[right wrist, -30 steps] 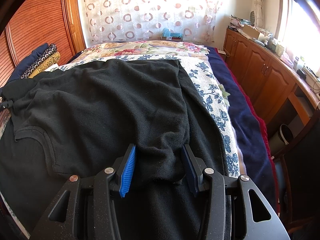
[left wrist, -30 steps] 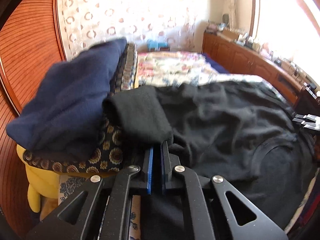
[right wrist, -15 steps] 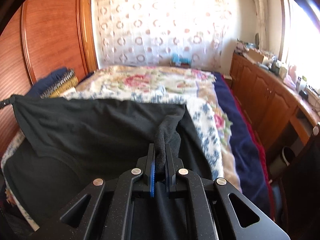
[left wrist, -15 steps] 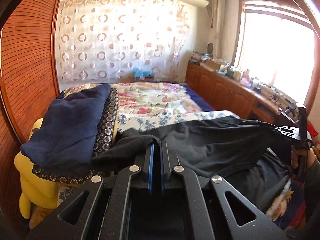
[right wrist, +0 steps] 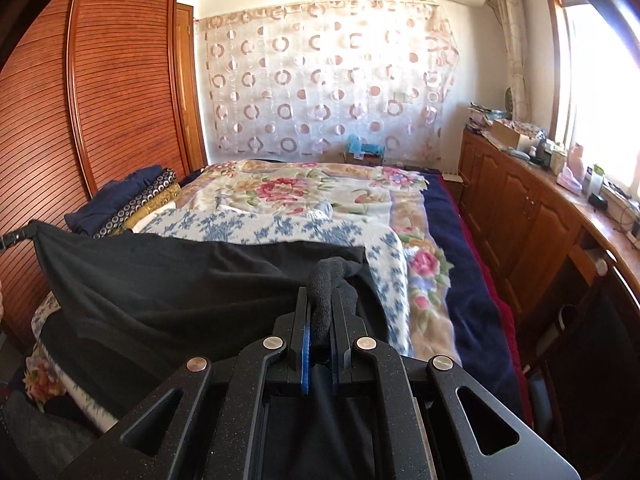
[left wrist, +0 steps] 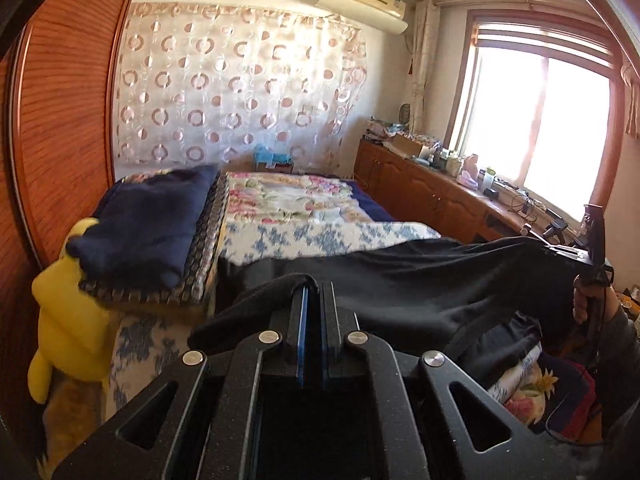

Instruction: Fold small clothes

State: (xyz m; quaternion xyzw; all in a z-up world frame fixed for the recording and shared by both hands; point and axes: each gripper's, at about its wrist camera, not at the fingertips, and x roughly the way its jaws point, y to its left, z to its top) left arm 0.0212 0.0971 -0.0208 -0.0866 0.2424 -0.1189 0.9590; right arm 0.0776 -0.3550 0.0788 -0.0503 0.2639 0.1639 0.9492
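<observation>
A black sweater (left wrist: 420, 284) hangs stretched between my two grippers, lifted above the bed (left wrist: 320, 232). My left gripper (left wrist: 314, 292) is shut on one end of it, black cloth bunched over its left finger. My right gripper (right wrist: 322, 300) is shut on the other end, a knit cuff (right wrist: 326, 280) pinched between its blue pads. In the right wrist view the sweater (right wrist: 180, 284) spreads leftward to the left gripper's tip (right wrist: 12, 238). In the left wrist view the right gripper (left wrist: 588, 260) shows at far right, held by a hand.
A folded stack of navy and patterned cloth (left wrist: 152, 232) lies at the bed's left edge, with a yellow plush toy (left wrist: 68, 312) beside it. A wooden wardrobe (right wrist: 100, 100) stands left. Wooden cabinets (right wrist: 520, 200) with clutter run along the right under the window.
Both grippers have risen and tilted up, lifting the sweater off the bed. The right gripper, open around the cuff one second ago, has closed on it.
</observation>
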